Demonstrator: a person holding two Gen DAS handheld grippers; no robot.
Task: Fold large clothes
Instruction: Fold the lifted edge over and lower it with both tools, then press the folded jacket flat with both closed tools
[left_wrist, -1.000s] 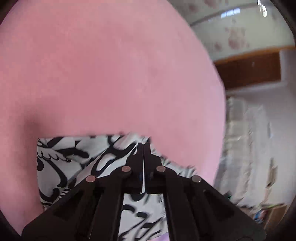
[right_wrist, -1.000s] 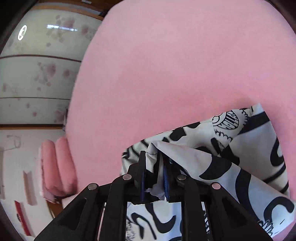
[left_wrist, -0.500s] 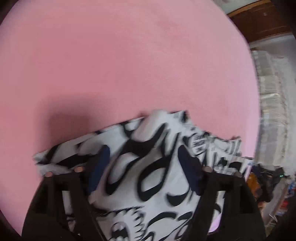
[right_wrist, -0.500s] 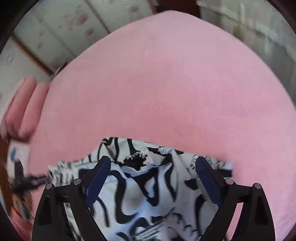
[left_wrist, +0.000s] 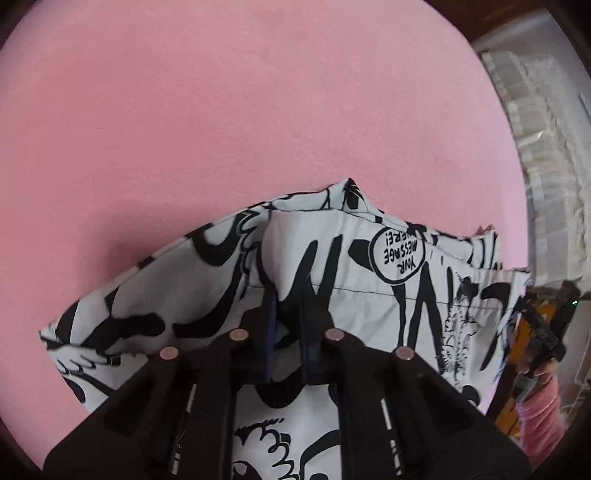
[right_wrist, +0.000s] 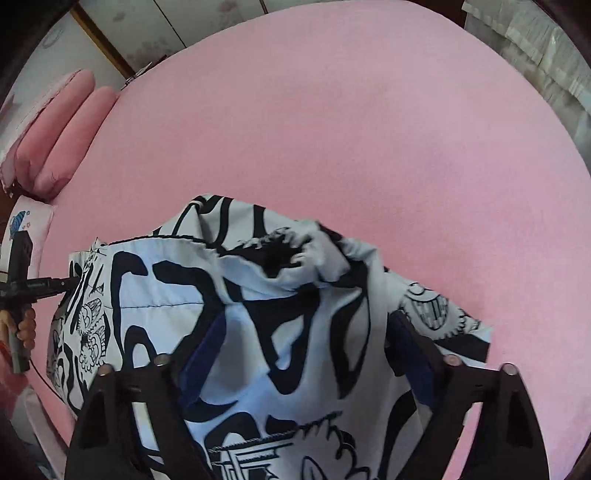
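Meanwhile left tongs (left_wrist: 287, 325) pinch the printed garment (left_wrist: 369, 280) on pink bedding (left_wrist: 221, 110); right tongs (right_wrist: 303, 347) gape wide beside pillows (right_wrist: 55, 136).

A pink bed sheet (right_wrist: 369, 129) covers the bed and fills most of both views; two pink bolster pillows (right_wrist: 55, 136) lie side by side along its far left edge, touching each other; a pale cushion with a blue cartoon print (right_wrist: 27, 221) sits just beside them. Beyond the bed's right edge hangs a white lace curtain (left_wrist: 546, 155); floral-patterned wall panels (right_wrist: 147, 22) with a wooden trim stand behind the far left corner.
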